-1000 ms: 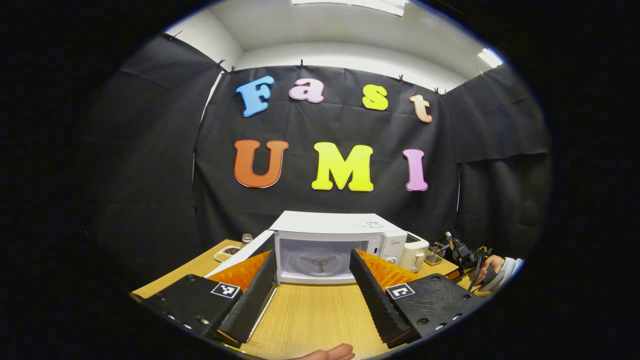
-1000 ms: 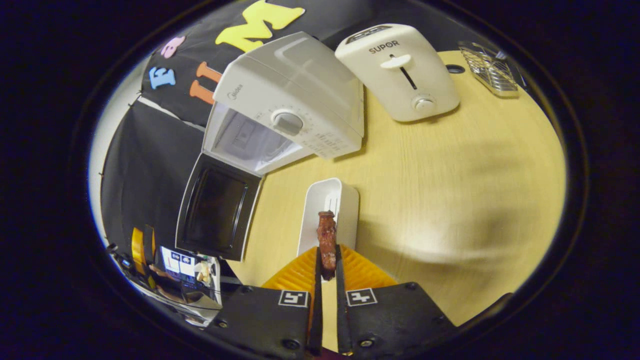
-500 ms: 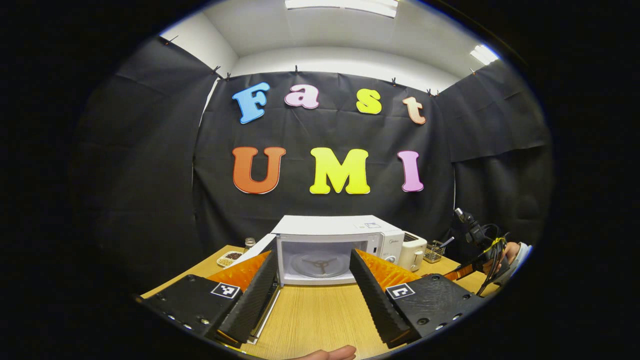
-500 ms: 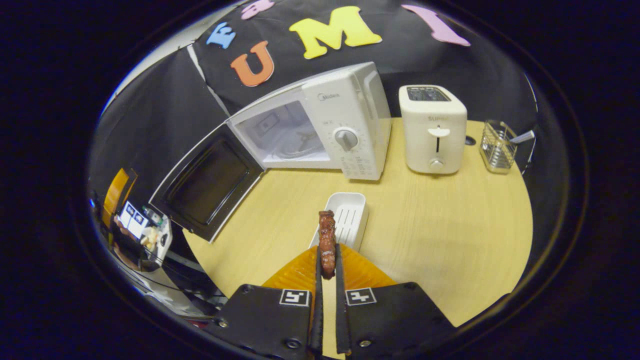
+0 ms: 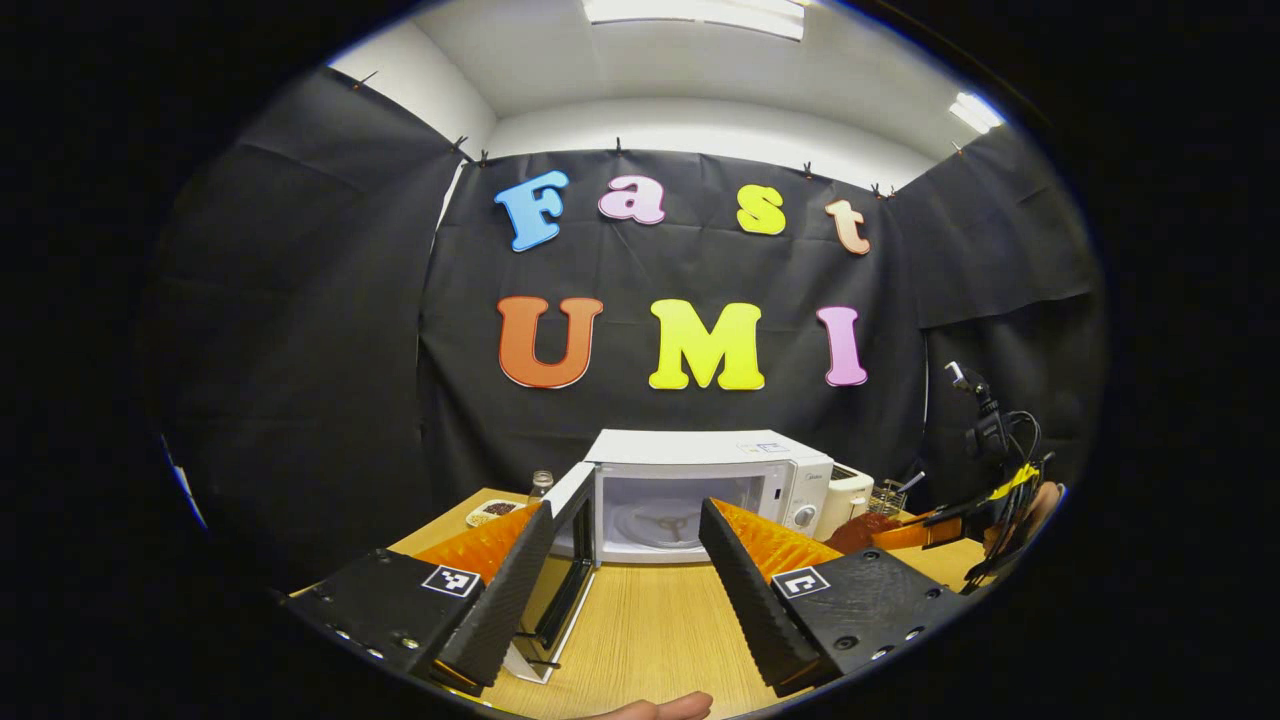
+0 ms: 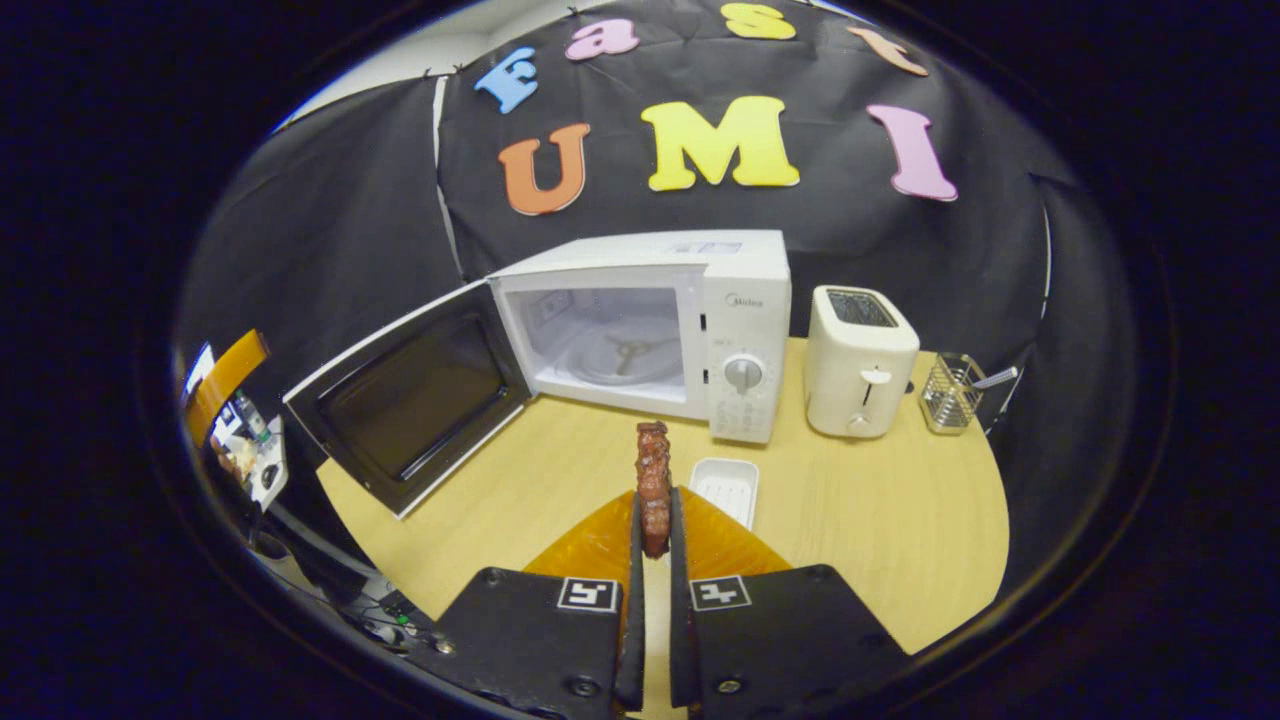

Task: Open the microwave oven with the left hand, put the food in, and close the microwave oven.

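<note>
Across the wooden table (image 6: 880, 520) the microwave (image 6: 640, 320) gapes; my right gripper (image 6: 652, 530) pinches the food (image 6: 653, 485), my left gripper (image 5: 620, 570) spread empty, so next I'd carry it inside.

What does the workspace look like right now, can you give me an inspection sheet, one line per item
Surface: pale wooden table, bare in front of the appliances.
Job's things: white microwave, door swung wide open, cavity without food; brown food piece held upright; white tray on the table.
Clutter: white toaster right of the microwave, wire rack beyond it; small dish and jar left of the microwave.
Grippers: right gripper jaws closed on the food; left gripper jaws apart, holding nothing.
Cables: dark cables by the far gripper, in the left gripper view.
Surroundings: black cloth wall, ceiling light.
</note>
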A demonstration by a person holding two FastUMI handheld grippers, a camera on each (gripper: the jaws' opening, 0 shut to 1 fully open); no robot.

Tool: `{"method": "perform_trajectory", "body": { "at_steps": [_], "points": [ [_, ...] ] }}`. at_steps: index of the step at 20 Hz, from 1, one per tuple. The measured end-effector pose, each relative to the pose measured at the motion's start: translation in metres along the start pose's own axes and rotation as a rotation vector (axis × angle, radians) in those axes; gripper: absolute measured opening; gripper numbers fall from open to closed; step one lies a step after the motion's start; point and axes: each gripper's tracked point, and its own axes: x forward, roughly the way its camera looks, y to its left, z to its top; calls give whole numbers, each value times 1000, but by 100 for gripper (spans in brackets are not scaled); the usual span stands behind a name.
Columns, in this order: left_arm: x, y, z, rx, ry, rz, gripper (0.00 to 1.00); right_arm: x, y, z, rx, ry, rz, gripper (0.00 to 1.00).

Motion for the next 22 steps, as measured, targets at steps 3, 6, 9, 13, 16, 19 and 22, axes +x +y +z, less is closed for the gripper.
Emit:
{"method": "perform_trajectory", "body": {
  "at_steps": [3, 6, 9, 13, 16, 19, 22],
  "points": [
    [-11, 13, 9, 7, -26, 16, 90, 15, 24, 15, -4, -74, -32, 13],
    [-18, 22, 13, -8, -49, 22, 90, 37, 48, 25, -29, -105, -46, 13],
    [-23, 27, 9, -47, -51, 9, 80, 62, 69, 34, -52, -133, -69, 13],
    [-21, 37, 3, -45, -40, 5, 82, 102, 90, 48, -22, -165, -96, 13],
    [-17, 40, -2, -25, -35, 9, 92, 136, 103, 55, 37, -180, -103, 13],
    [-16, 47, -9, -9, -18, 22, 92, 173, 118, 64, 129, -192, -59, 13],
    [-15, 52, -14, -9, 4, 35, 93, 209, 119, 73, 257, -201, -43, 13]
  ]
}}
